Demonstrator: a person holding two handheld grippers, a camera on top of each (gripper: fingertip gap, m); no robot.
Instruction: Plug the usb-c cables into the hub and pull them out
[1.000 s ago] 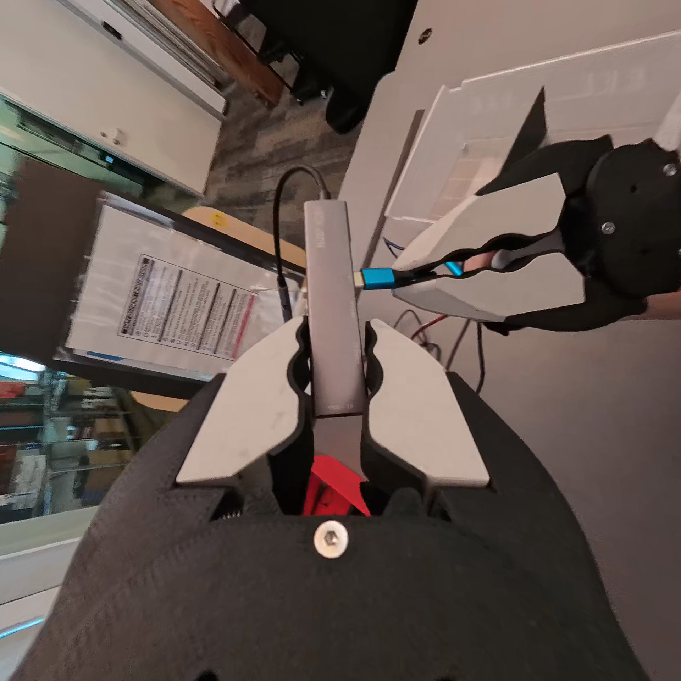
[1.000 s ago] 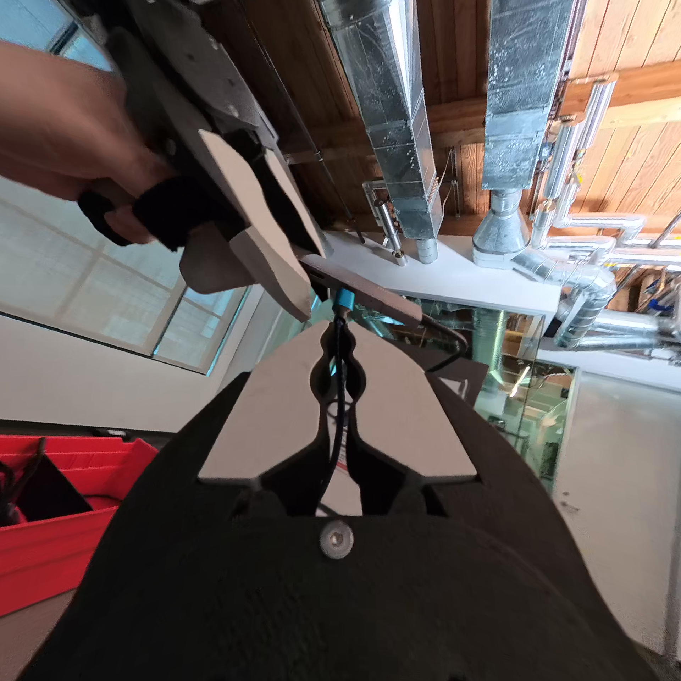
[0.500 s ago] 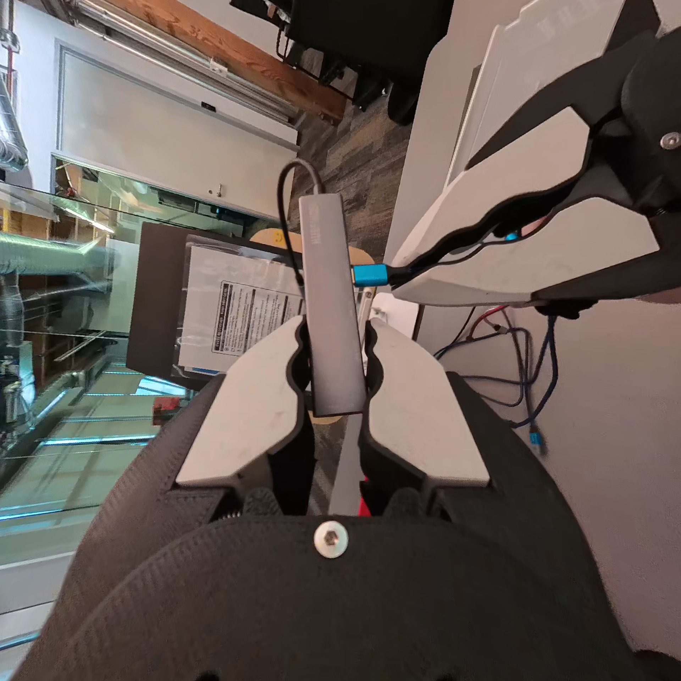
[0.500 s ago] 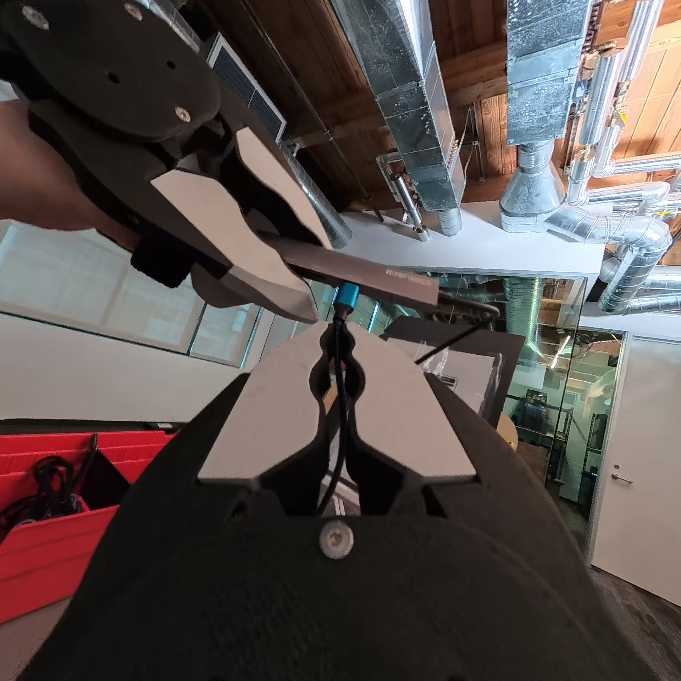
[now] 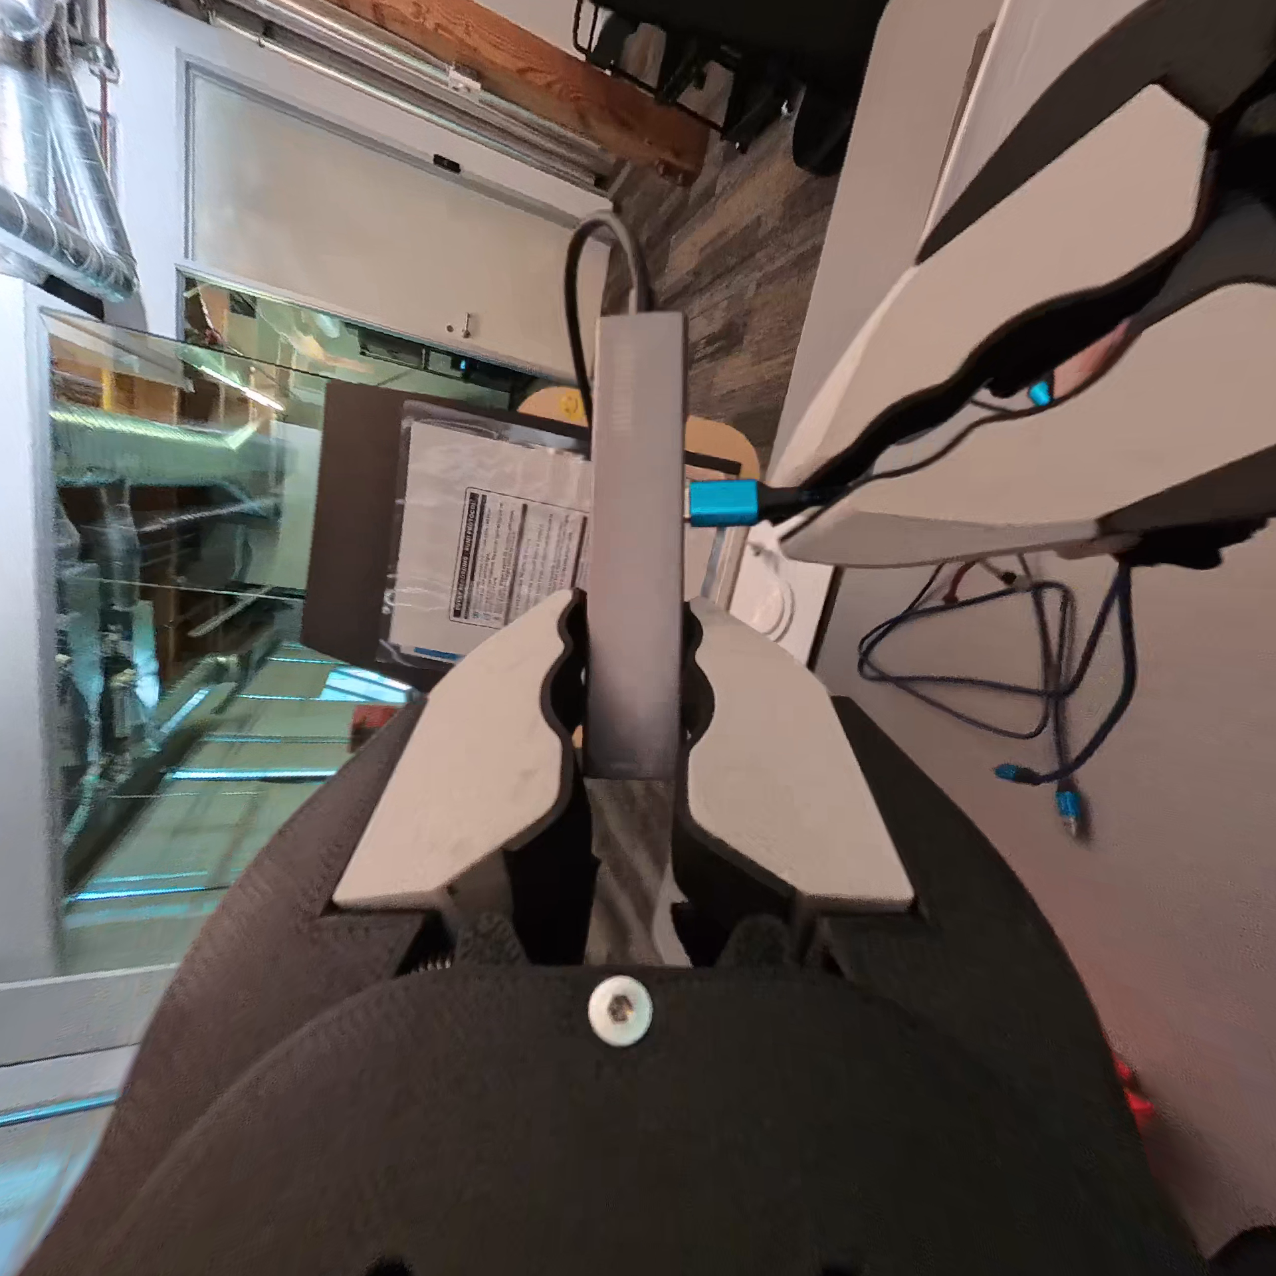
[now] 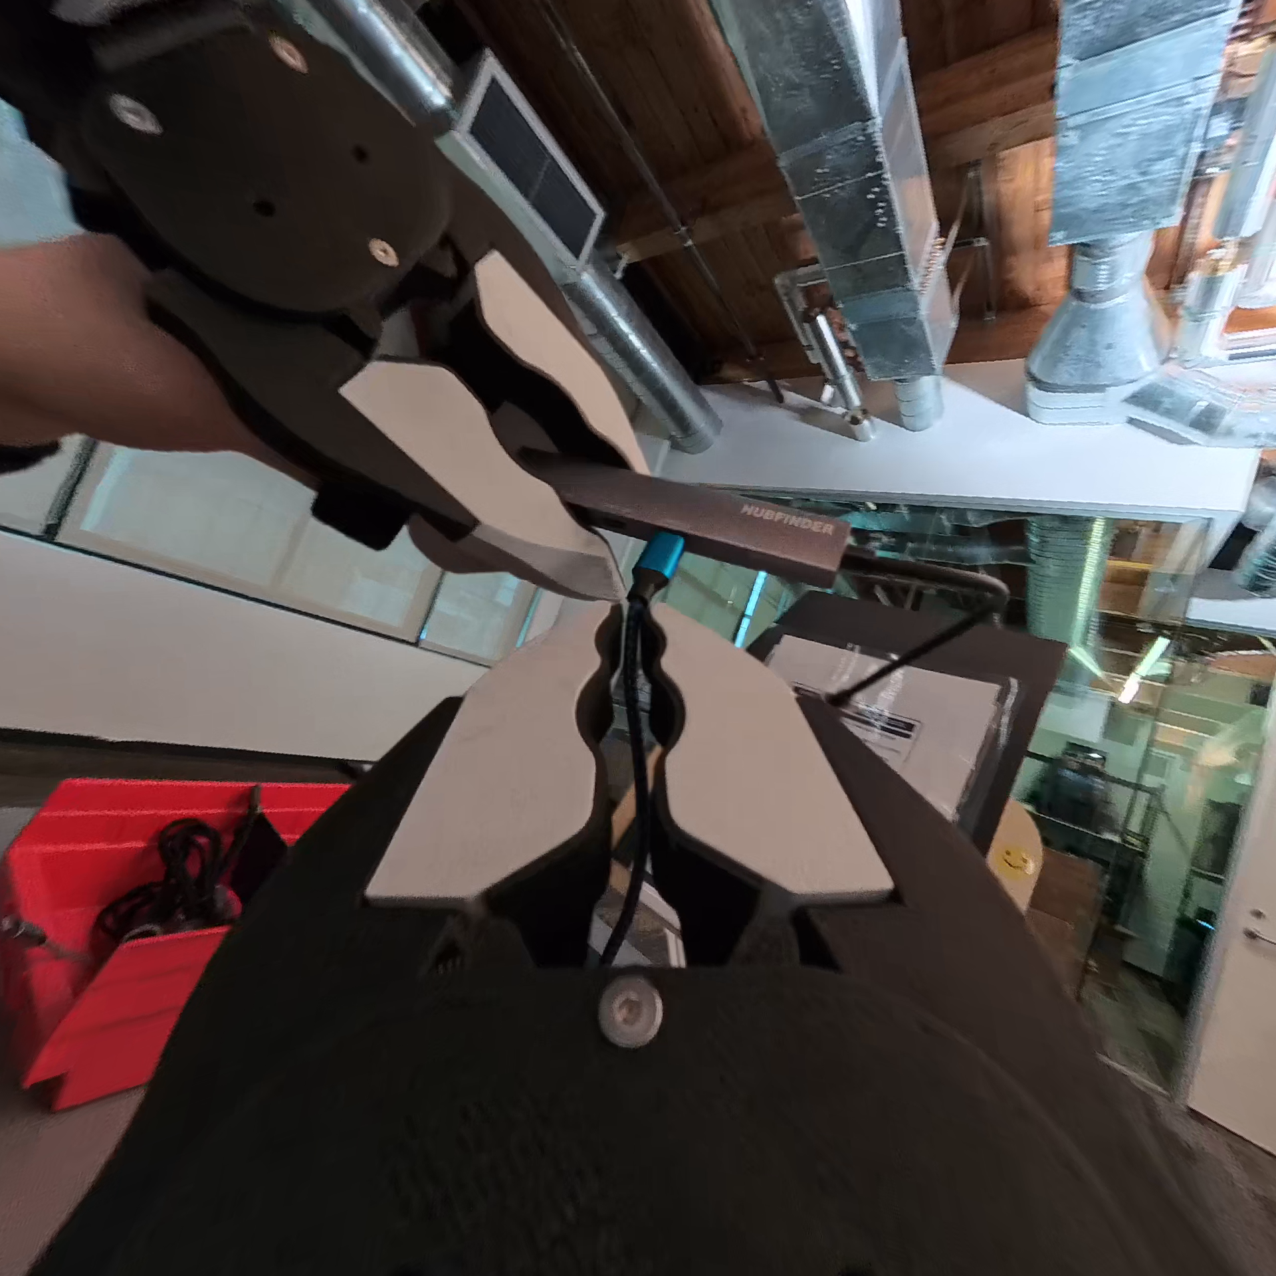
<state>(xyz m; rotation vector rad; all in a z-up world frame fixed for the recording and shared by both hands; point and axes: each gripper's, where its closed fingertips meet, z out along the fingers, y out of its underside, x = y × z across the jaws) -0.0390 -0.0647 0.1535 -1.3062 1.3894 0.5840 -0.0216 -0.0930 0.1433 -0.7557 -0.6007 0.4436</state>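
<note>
Holding the grey hub (image 5: 639, 552) upright between its two pale fingers, the left hand-held gripper (image 5: 635, 683) is clamped on the hub's near end, so that the bar runs straight ahead of it and the hub's own dark lead (image 5: 576, 311) loops off the far end. On the hub's right edge, ahead of the left fingertips, sits the blue plug (image 5: 721, 504) of a usb-c cable. The right hand-held gripper (image 6: 632, 621), seen from its own camera, is closed on the braided black cable (image 6: 639, 746) just behind that plug; the cable runs back between its fingers. The plug meets the hub's edge with little or no metal showing, so it appears seated, though the depth of the fit cannot be told.

Step in hand, by judgement: one cable is in its port, at the turn between insertion and withdrawal.

Next move, by judgement: a pull by the right hand-held gripper straight along the plug's axis, away from the hub's edge, while the left keeps the hub steady. Since the grip is on the cord and not the plug shell, a skewed pull would strain the joint.

Beyond the right hand-held gripper, further blue cables (image 5: 967, 656) lie on the pale surface (image 5: 1139, 897); a red bin (image 6: 103, 932) stands beside it.
</note>
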